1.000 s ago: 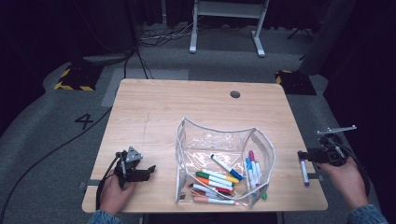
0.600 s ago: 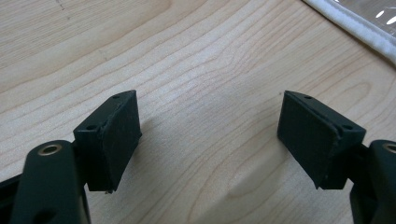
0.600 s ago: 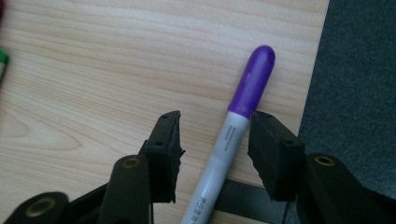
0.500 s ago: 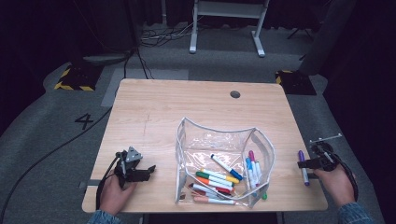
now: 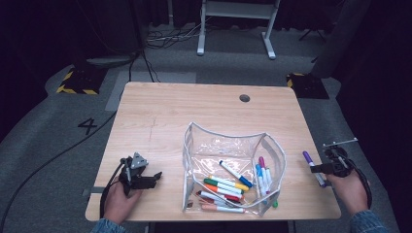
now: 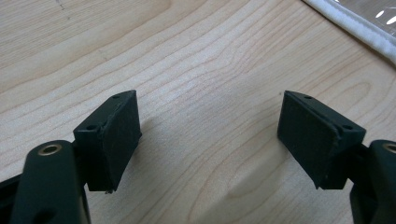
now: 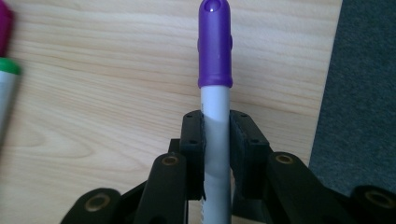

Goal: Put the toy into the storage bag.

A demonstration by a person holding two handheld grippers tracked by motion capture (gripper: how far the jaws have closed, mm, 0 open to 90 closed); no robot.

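Pads [image 7: 192,140] pinching purple marker [image 7: 215,93], cap pointing away along jaws

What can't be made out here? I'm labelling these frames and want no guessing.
- Purple marker: its lower end is hidden between the right gripper's pads, right gripper view.
- Marker colours low in the clear pouch: too small, overlapping, high view.
- Left gripper: pouch cut off by the frame corner.

Light wood table [image 5: 160,116] with round grommet hole [image 5: 244,98] near far edge. Clear pouch [image 5: 232,148] of markers lies on it; purple-capped marker [image 5: 314,168] at right edge.
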